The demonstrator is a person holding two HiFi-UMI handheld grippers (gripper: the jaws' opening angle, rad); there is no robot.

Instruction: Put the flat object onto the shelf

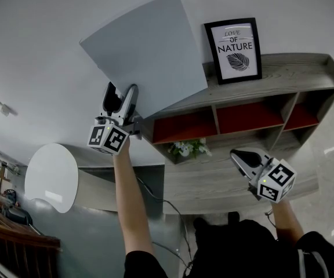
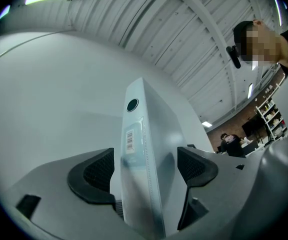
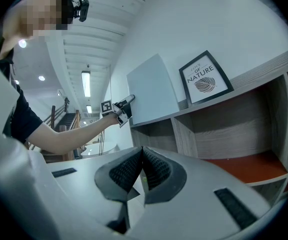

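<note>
Flat object (image 1: 146, 54), atop shelf (image 1: 297, 74), seemingly loose within left tool (image 1: 122, 91)

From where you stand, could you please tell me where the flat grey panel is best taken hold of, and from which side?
Its free left edge, low down, from the left: the panel stands on edge on the shelf top, thin enough to straddle, and the framed picture crowds its right side. The left tool is there, open around that edge.
</note>
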